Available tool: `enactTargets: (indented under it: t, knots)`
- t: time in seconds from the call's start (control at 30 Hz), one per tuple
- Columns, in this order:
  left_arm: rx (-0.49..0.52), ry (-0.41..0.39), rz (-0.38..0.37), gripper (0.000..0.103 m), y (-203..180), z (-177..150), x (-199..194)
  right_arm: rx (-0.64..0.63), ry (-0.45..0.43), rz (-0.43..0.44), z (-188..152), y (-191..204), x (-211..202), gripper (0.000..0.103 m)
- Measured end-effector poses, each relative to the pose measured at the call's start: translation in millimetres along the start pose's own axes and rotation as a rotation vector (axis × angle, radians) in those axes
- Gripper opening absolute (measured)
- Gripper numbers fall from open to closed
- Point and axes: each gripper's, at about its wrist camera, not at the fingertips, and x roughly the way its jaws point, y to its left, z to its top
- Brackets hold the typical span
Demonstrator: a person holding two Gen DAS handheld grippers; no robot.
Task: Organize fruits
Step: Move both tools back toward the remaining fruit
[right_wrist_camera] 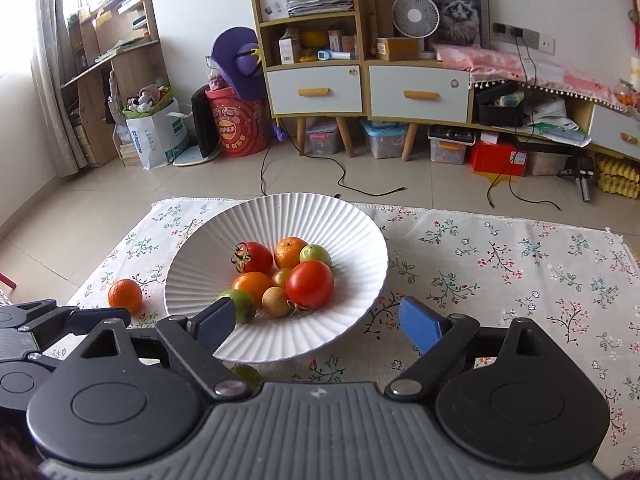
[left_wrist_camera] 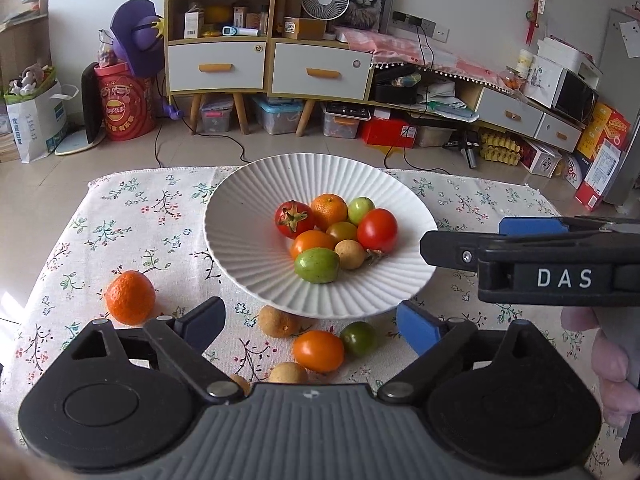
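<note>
A white ribbed bowl (left_wrist_camera: 248,208) stands on the floral cloth and holds several small fruits, among them a red tomato (left_wrist_camera: 294,219), a mandarin (left_wrist_camera: 329,211) and a green fruit (left_wrist_camera: 317,265). In front of the bowl lie an orange tomato (left_wrist_camera: 318,351), a green tomato (left_wrist_camera: 358,338) and a longan (left_wrist_camera: 278,322); another mandarin (left_wrist_camera: 130,298) sits to the left. My left gripper (left_wrist_camera: 312,324) is open above the loose fruits and holds nothing. My right gripper (right_wrist_camera: 316,322) is open over the near rim of the bowl (right_wrist_camera: 280,216), also empty.
The floral cloth (right_wrist_camera: 500,272) covers a low table whose far edge meets the tiled floor. The right gripper's side (left_wrist_camera: 464,236) reaches in beside the bowl, with a pink-gloved hand (left_wrist_camera: 612,372) behind it. Cabinets and storage boxes line the far wall.
</note>
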Motion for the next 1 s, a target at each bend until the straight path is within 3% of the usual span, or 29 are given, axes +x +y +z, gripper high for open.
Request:
enactTargets:
  t: [0.57,1.0]
  knots:
    - [0.018,0.033,0.070,0.099,22.2,-20.4,-18.2,0.001,0.015,0.034,-17.3,1.3,-19.6,0.098]
    - [0.049,0.056,0.108,0.099,46.9,-46.9,-26.6,-0.088,0.085,0.018,-49.5,3.9,-22.0,0.098]
